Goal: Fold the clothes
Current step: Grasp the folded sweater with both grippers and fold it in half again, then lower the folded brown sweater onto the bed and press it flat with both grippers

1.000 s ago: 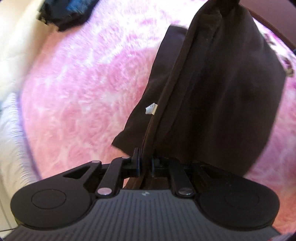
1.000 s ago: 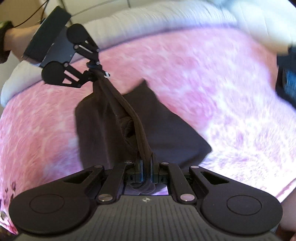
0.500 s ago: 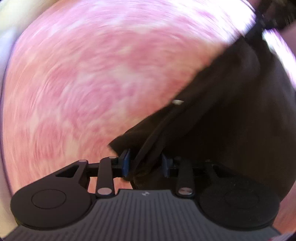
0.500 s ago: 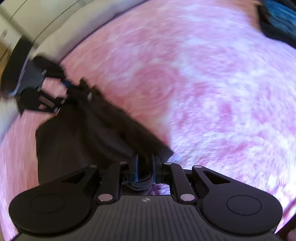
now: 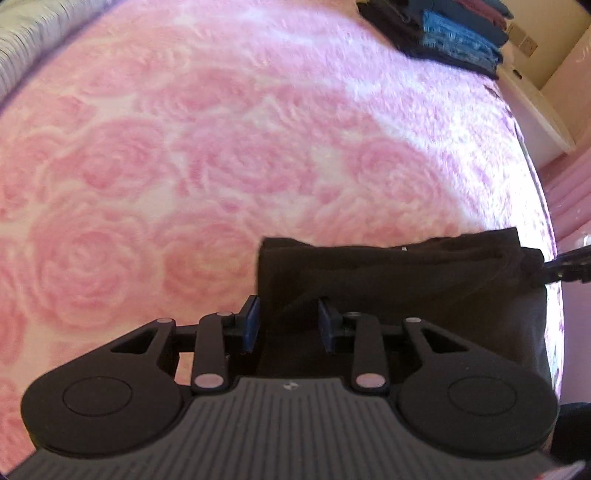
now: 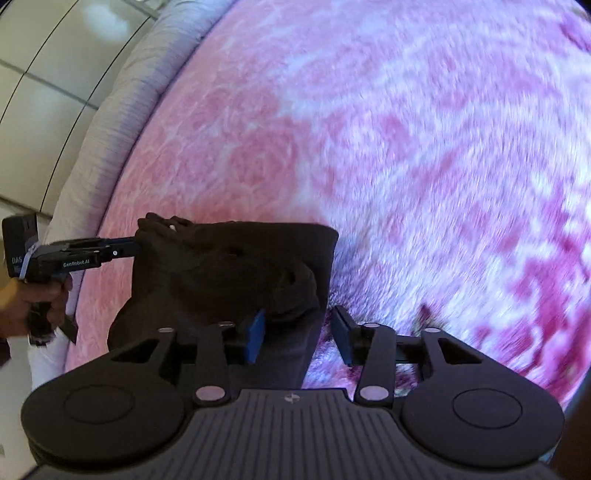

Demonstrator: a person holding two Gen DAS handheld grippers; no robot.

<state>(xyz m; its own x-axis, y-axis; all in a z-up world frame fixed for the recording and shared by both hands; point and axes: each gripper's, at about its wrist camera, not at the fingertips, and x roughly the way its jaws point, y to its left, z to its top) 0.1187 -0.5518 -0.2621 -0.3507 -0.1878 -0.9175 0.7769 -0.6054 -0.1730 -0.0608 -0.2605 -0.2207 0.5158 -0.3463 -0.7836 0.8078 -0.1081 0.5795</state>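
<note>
We've got the dark brown garment (image 5: 402,280) lying folded on the pink rose-pattern blanket (image 5: 229,162) that covers the bed, near the bed's edge. Left gripper (image 5: 288,325) has its jaws spread wide, blue pads (image 5: 251,325) apart, one corner of the cloth sitting between them but nothing clamped. Right gripper (image 6: 301,338) is likewise spread wide, its left pad (image 6: 256,334) touching or just beside a bunched fold of the garment (image 6: 236,273), the right pad over bare blanket (image 6: 369,147). From the right wrist view the left gripper (image 6: 125,251) comes in side-on at the garment's far corner, held by a hand (image 6: 35,299); from that angle we can't tell whether its tips are touching the cloth. From the left wrist view the right gripper's tips (image 5: 565,264) show at the garment's right end, right against the fabric. The garment is a compact rectangle, with a thicker rolled band along the top edge and a small white tag (image 5: 403,249) showing there. A stack of folded clothes (image 5: 443,33), dark and blue, sits at the far side of the blanket, well apart from the garment. Grey mattress edge (image 6: 122,110) and tiled floor (image 6: 44,74) run along the left in the right wrist view
</note>
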